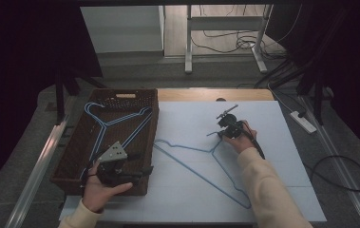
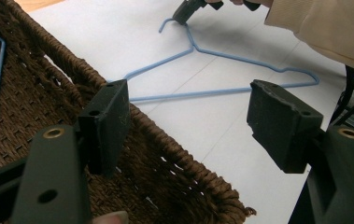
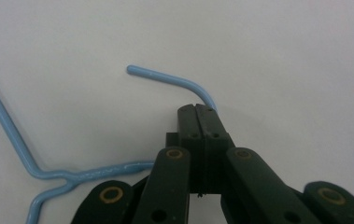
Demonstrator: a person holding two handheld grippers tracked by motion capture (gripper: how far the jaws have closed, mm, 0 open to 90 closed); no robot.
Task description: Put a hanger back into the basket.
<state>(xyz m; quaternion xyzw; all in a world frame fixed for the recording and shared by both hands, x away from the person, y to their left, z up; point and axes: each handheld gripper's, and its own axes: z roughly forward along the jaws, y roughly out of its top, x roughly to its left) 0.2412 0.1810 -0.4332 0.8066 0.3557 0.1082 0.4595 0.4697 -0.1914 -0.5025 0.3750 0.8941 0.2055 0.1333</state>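
Pinching the blue hanger's [image 3: 174, 79] hook, right gripper [image 3: 196, 112] works beside the basket [image 1: 139, 142]; left gripper [image 2: 188, 126] spread.

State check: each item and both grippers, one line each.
Blue hanger on the sheet: lying flat, hook clamped in the right gripper.
Blue hangers in the basket: lying inside, untouched.
Wicker basket: upright on the table, left of the white sheet.
Right gripper: shut on the hanger's hook.
Left gripper: open, nothing between the jaws, above the basket's rim.
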